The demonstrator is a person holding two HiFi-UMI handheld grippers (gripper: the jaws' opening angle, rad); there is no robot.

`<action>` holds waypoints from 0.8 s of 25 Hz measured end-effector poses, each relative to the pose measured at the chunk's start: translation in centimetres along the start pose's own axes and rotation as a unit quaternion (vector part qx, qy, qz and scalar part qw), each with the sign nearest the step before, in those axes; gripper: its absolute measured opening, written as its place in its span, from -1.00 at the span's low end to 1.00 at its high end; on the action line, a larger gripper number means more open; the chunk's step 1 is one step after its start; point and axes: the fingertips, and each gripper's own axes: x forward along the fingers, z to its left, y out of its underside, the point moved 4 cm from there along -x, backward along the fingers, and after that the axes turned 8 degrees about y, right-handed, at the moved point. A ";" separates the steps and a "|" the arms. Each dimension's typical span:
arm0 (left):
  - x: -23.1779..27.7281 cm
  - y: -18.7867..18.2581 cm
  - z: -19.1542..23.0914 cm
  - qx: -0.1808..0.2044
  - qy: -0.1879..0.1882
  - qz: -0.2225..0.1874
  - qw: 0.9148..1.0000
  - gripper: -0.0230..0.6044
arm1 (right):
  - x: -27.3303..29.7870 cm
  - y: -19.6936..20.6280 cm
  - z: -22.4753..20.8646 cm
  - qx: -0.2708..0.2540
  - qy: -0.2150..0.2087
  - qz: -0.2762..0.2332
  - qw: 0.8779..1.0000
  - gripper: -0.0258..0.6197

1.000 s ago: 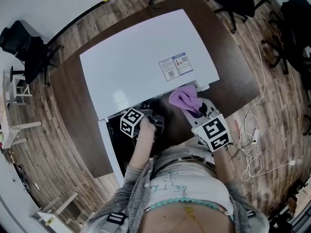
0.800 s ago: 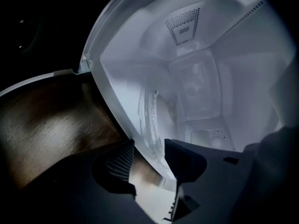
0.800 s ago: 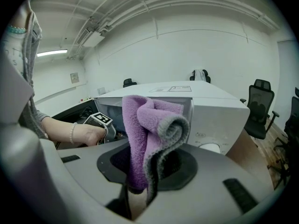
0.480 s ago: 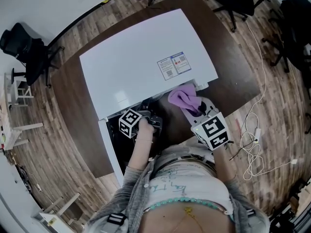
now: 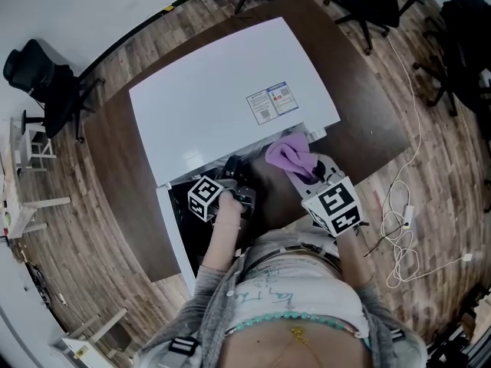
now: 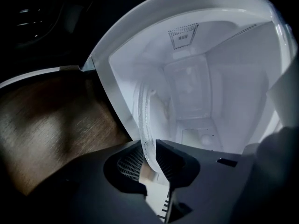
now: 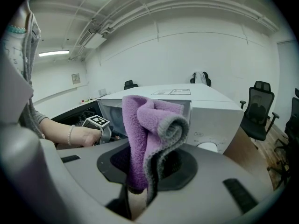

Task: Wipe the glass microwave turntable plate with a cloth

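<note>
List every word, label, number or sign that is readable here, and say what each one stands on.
Nothing can be quoted; no text reads clearly.
Two stickers on top of the microwave: print too small to read.
Cube on the left gripper and cube on the right gripper: black-and-white square patterns, no words.
Wall sign: too blurred.
Shirt print: illegible scrawl.

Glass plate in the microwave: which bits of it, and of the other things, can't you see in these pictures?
- Glass plate: in the head view the top of the microwave hides it. The left gripper view shows only its near rim, between the left tongs, which have just been closing on it.
- Sticker: head view, print too small to read.
- Cloth: right gripper view, lower end buried in the right tongs.
</note>
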 end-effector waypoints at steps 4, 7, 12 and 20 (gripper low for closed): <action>-0.3 -0.1 -0.1 0.010 0.002 0.000 1.000 -0.67 | -0.4 0.0 0.1 -0.003 0.002 -0.001 1.000 -0.57; -0.5 0.0 -0.1 0.010 0.001 0.000 1.000 -0.67 | -0.7 -0.1 0.1 -0.004 0.003 -0.005 1.000 -0.56; -1.2 0.4 0.2 0.010 0.003 0.001 1.000 -0.68 | -0.9 -0.1 0.2 -0.007 0.005 -0.007 1.000 -0.57; -2.6 1.2 0.9 0.009 0.000 0.005 1.000 -0.68 | -1.2 0.0 0.2 -0.008 0.005 -0.008 1.000 -0.57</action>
